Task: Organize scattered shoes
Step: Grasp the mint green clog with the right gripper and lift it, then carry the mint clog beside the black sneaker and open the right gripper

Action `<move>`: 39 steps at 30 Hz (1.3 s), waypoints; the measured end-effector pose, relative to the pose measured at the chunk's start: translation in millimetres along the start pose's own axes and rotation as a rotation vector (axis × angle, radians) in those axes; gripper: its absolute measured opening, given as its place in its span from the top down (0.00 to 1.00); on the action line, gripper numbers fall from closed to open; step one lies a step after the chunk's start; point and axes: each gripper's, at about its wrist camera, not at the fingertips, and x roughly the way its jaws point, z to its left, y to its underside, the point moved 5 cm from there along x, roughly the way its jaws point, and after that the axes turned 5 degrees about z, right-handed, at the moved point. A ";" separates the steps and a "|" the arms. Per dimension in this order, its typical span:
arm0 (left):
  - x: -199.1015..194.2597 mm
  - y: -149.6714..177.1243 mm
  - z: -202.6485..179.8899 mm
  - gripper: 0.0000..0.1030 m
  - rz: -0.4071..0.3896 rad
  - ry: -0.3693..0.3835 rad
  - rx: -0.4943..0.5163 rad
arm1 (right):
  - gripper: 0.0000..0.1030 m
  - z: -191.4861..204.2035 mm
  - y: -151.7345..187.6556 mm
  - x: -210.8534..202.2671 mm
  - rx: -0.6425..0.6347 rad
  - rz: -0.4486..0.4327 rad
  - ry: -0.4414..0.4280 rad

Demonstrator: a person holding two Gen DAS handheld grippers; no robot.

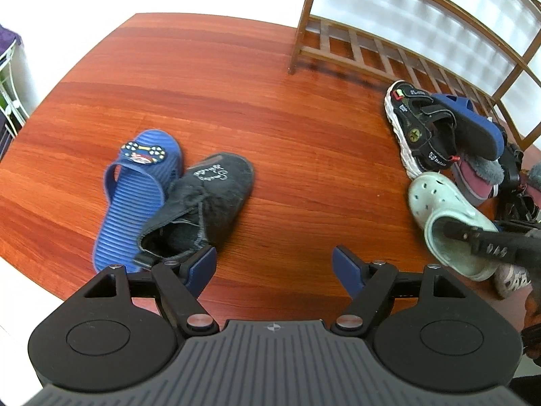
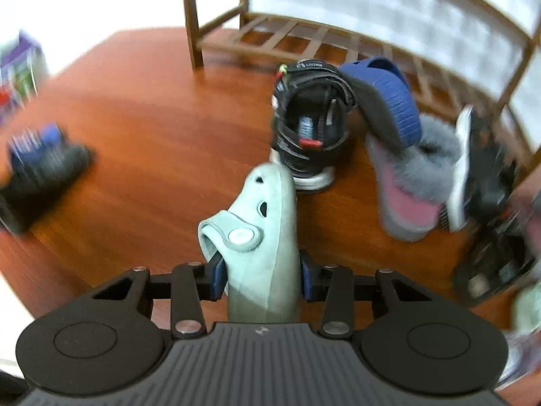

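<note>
Mint clog [image 2: 267, 237] stands on edge between the right gripper [image 2: 262, 275] fingers, both pads pressed against its heel sides, toe toward the black sandal [image 2: 311, 125]. Left gripper [image 1: 274, 267] hangs spread and empty over the wooden floor [image 1: 270, 118], beside the black slipper [image 1: 203, 203].

The floor [image 1: 270, 108] is reddish-brown wood with darker grain streaks. The shoe rack [image 1: 389, 50] is brown wood with slats. The slide sandal [image 1: 135, 189] is bright blue, ribbed with fine lines, its strap carrying a dark badge with white dots and a red mark. The slipper [image 1: 203, 203] beside it is charcoal black with pale embroidered script. The clog [image 2: 263, 237] is pale mint green with dark holes. The sports sandal [image 1: 419, 125] is black on a white sole. The fuzzy slipper [image 2: 416, 182] is grey with a pink lining. Both claws have dark blue pads on black arms.
</note>
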 end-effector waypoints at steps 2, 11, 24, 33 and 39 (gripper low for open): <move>-1.6 -1.9 5.3 0.25 -0.002 -0.003 0.017 | 0.58 4.6 -0.9 1.2 0.080 0.000 -0.070; -4.3 -11.7 36.8 0.25 0.001 -0.008 0.079 | 0.58 33.2 13.0 24.1 0.449 -0.013 -0.332; -1.5 -12.0 48.9 0.25 0.007 0.018 0.140 | 0.55 51.8 55.3 70.1 0.643 0.131 -0.364; 1.6 -11.7 48.3 0.25 0.009 0.035 0.143 | 0.36 79.9 46.7 61.7 0.400 0.114 -0.167; 2.7 -13.3 50.3 0.25 0.004 0.040 0.129 | 0.46 88.8 33.5 51.8 0.215 0.055 -0.002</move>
